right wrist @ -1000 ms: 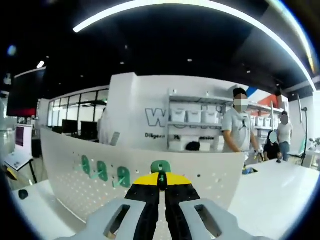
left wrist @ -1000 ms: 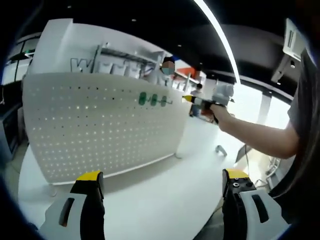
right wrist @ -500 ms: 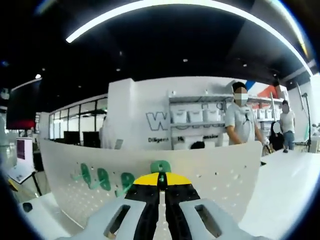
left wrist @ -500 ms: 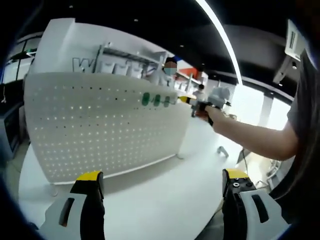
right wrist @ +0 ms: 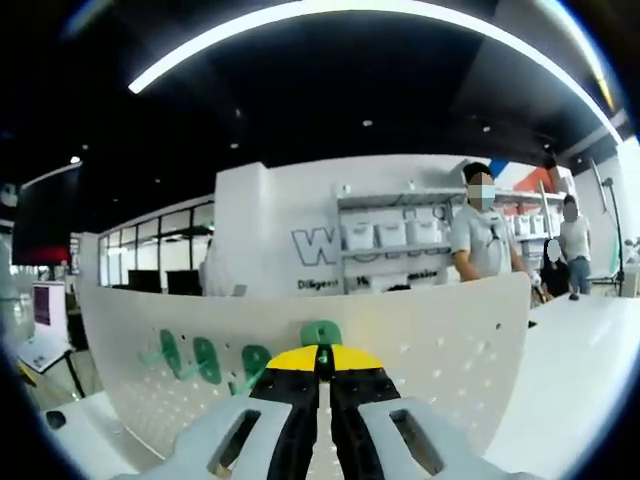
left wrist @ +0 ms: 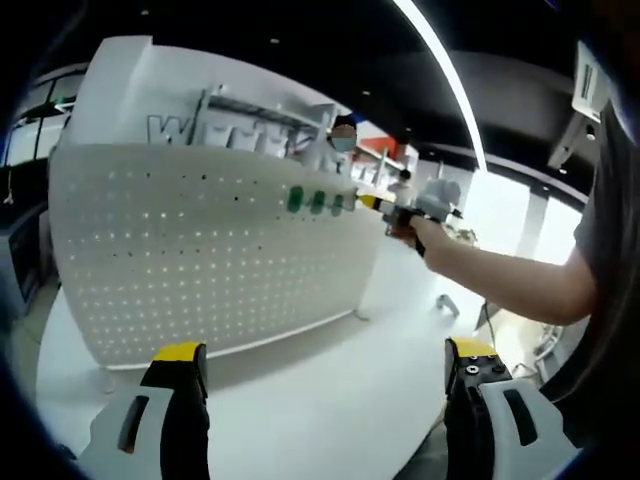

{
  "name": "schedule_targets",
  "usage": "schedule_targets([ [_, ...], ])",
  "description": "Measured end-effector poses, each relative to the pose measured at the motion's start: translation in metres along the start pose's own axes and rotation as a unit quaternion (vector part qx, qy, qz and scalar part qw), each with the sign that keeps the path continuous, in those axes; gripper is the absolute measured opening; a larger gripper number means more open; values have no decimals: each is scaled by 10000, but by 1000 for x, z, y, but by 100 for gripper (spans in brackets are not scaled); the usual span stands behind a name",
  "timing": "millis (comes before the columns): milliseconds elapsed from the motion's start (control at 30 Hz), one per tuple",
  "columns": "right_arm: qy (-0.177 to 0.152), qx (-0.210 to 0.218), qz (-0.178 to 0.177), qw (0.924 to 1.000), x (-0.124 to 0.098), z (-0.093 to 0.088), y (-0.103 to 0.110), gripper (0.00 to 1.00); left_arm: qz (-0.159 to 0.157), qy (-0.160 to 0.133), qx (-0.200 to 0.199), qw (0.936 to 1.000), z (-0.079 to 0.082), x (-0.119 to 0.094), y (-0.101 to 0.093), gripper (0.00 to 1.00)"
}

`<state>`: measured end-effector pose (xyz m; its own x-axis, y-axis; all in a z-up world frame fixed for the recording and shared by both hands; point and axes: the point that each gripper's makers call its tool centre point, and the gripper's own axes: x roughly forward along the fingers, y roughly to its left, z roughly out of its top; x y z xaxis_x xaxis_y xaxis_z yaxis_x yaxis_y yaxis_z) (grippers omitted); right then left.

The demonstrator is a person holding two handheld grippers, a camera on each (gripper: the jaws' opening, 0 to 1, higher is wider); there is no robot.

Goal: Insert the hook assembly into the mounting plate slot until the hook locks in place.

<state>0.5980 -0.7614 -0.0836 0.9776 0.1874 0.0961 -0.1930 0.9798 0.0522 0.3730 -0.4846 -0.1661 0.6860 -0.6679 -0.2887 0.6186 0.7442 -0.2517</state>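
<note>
A white pegboard mounting plate [left wrist: 200, 250] stands upright on a white table [left wrist: 300, 410]. Three green hooks [left wrist: 315, 201] hang near its upper right corner. My left gripper [left wrist: 325, 370] is open and empty, low in front of the board and well short of it. My right gripper [left wrist: 385, 207] comes in from the right in a person's hand, its tip close to the board's top right corner. In the right gripper view, my right gripper [right wrist: 321, 357] is shut on a green hook [right wrist: 321, 332] just before the pegboard [right wrist: 440, 350], with three green hooks [right wrist: 205, 356] mounted to its left.
A person's forearm [left wrist: 500, 275] crosses the right side of the left gripper view. Shelves with bins [right wrist: 385, 235] line the far wall, and people [right wrist: 482, 255] stand behind the board. A small grey item [left wrist: 445, 301] lies on the table right of the board.
My right gripper with the green hook has moved closer to the pegboard's upper right corner. The left gripper has stayed put, still open.
</note>
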Motion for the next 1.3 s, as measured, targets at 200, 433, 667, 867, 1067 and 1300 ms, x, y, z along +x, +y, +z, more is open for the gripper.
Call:
schedule_targets([
  [200,16,49,-44,10000,0,-5,-2,0,-106,21,-25,9999,-2,3,-8,100],
  [433,-27,96,-80,9999,2,-7,-5,0,-82,13,-20,10000,-1,3,-4,100],
  [667,31,170,-92,9998,2,-16,-8,0,-48,-2,-18,10000,0,2,-2,100],
  [867,41,130,-94,9999,3,-16,-8,0,-33,2,-19,10000,-1,1,-2,100],
  [1067,40,160,-41,9999,3,-16,-7,0,14,-65,-44,10000,2,-1,0,100],
  [1300,-118,155,-27,9998,4,-18,-8,1,22,-71,-41,10000,3,-2,2,99],
])
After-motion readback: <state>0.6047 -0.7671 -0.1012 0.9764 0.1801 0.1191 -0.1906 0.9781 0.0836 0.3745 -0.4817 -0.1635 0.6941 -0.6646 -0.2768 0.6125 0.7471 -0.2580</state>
